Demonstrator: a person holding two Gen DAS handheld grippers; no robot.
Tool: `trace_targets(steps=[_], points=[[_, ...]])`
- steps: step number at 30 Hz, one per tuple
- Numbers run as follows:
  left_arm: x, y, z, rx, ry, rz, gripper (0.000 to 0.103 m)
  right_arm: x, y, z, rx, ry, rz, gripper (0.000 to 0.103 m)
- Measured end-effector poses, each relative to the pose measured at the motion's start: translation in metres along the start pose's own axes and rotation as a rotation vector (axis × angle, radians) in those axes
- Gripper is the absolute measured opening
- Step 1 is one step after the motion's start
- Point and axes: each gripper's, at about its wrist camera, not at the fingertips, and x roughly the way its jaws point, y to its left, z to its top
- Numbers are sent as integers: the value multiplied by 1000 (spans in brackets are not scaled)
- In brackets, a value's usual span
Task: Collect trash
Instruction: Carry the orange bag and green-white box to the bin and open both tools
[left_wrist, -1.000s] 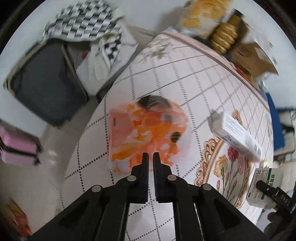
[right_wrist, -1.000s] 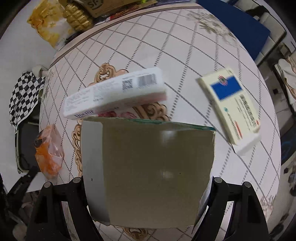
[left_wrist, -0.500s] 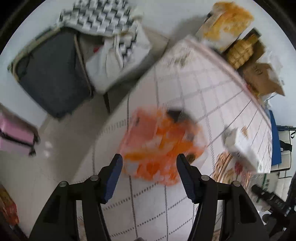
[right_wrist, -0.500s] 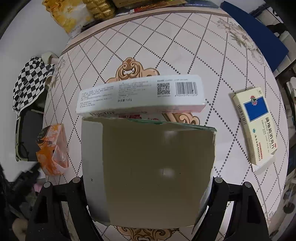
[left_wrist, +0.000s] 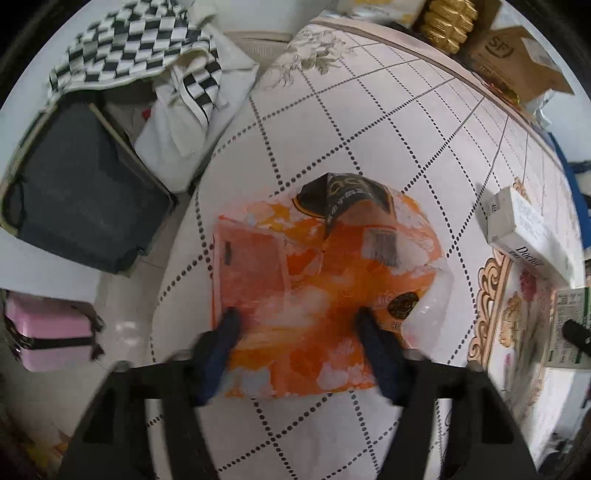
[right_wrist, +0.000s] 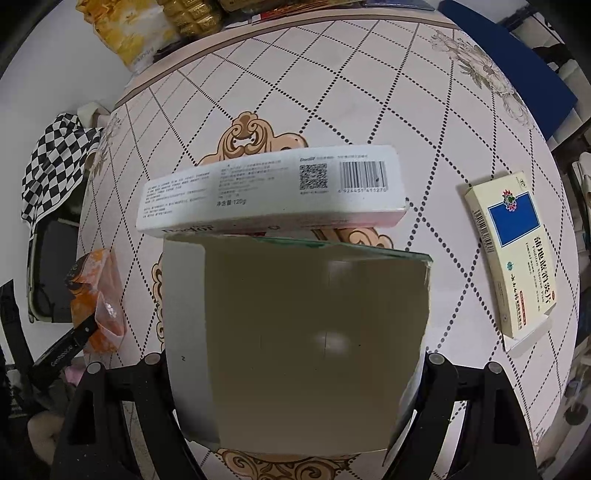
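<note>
1. Fingers of my left gripper (left_wrist: 297, 341) are spreading wide, straddling the crumpled orange plastic snack wrapper (left_wrist: 325, 273) lying flat between them, ready for closing on it.
2. My right gripper (right_wrist: 295, 369) is clamping the open brown cardboard box (right_wrist: 295, 339), holding its mouth forward for trash; a long white toothpaste carton (right_wrist: 273, 190) is lying just beyond its fingers.

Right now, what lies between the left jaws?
The orange snack wrapper on the tablecloth: the left gripper is open, one jaw at each side of its near end, as the left wrist view shows.
</note>
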Motion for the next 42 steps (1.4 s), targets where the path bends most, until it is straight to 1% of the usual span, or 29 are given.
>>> trace_targets(steps=[1, 2, 4, 9, 18, 22, 27, 30, 33, 37, 38, 40, 41, 42], points=[[-2, -3, -1, 16, -9, 19, 19, 0, -1, 0, 1, -1, -4, 87], [-4, -6, -3, 30, -9, 24, 17, -1, -3, -1, 0, -5, -10, 87], [-13, -14, -9, 58, -30, 40, 7, -1, -5, -2, -2, -11, -30, 87], [-33, -29, -22, 91, -68, 78, 5, -2, -7, -10, 0, -20, -63, 86], [-96, -52, -50, 129, -173, 78, 4, -23, -11, -33, -9, -63, -72, 86], [-127, -61, -72, 147, -211, 57, 4, -40, -14, -56, -9, -90, -78, 86], [-165, -66, -112, 181, -247, 35, 4, -68, -19, -96, -1, -115, -71, 86], [-188, -66, -144, 206, -261, 7, 4, -93, -20, -130, -5, -141, -68, 86], [-211, -61, -179, 234, -275, -31, 4, -122, -19, -174, -4, -177, -62, 86], [-242, -48, -237, 284, -300, -80, 4, -164, -20, -252, 12, -236, -49, 86], [-250, -42, -255, 296, -304, -98, 4, -173, -21, -273, 20, -249, -50, 86], [-259, -31, -282, 321, -295, -123, 4, -191, -23, -325, 46, -270, -54, 86], [-262, -22, -301, 334, -282, -132, 4, -198, -24, -347, 56, -273, -56, 86], [-263, -15, -312, 340, -267, -145, 4, -202, -26, -368, 66, -272, -55, 86]])
